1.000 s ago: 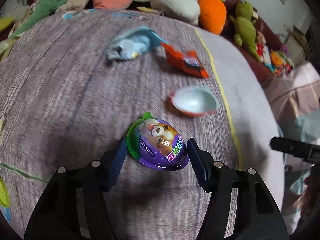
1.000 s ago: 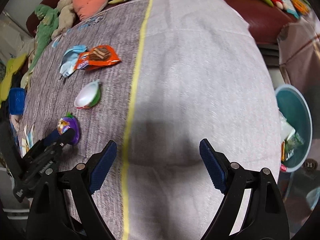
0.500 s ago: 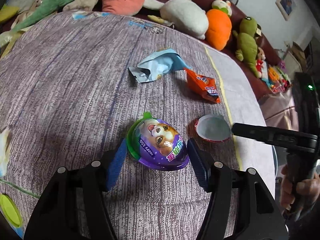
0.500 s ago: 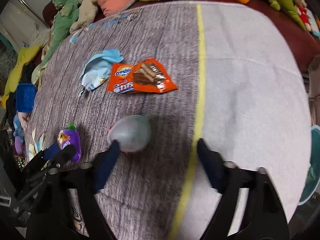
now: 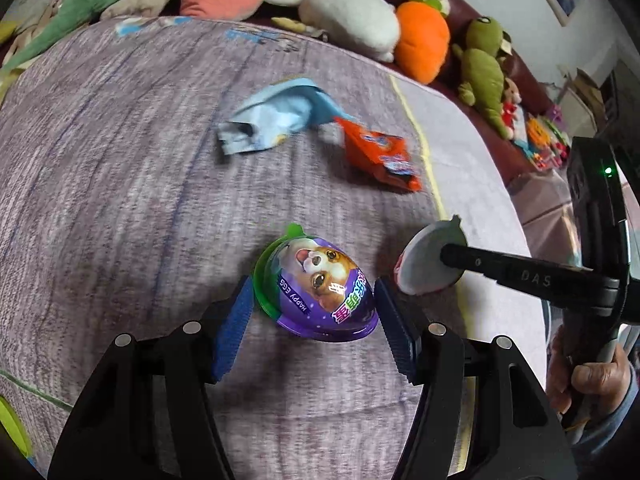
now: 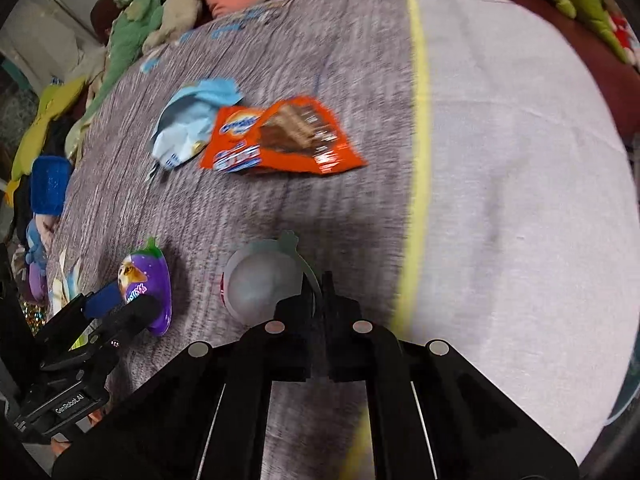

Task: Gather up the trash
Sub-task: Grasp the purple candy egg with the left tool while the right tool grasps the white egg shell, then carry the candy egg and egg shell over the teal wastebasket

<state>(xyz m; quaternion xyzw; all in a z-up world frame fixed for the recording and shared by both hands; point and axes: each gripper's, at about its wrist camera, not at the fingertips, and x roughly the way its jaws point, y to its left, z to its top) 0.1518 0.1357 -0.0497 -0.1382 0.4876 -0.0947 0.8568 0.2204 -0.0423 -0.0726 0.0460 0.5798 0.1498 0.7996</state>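
Note:
A purple egg-shaped capsule half with a dog picture and a green rim sits between the blue pads of my left gripper, which is shut on it just over the grey-purple cloth. In the right wrist view the same capsule shows at the lower left. A white capsule half lies to its right, and my right gripper is shut on its thin rim. From the left wrist view the white half is tipped up at the right gripper's tips. A crumpled blue wrapper and an orange snack wrapper lie farther back.
Plush toys line the far edge, among them an orange carrot and a green figure. A yellow stripe splits the grey cloth from a pale part on the right. A person's hand holds the right gripper's handle.
My right gripper swung left from the pale cloth to the white capsule half and closed on its rim. The left gripper kept its hold on the purple capsule.

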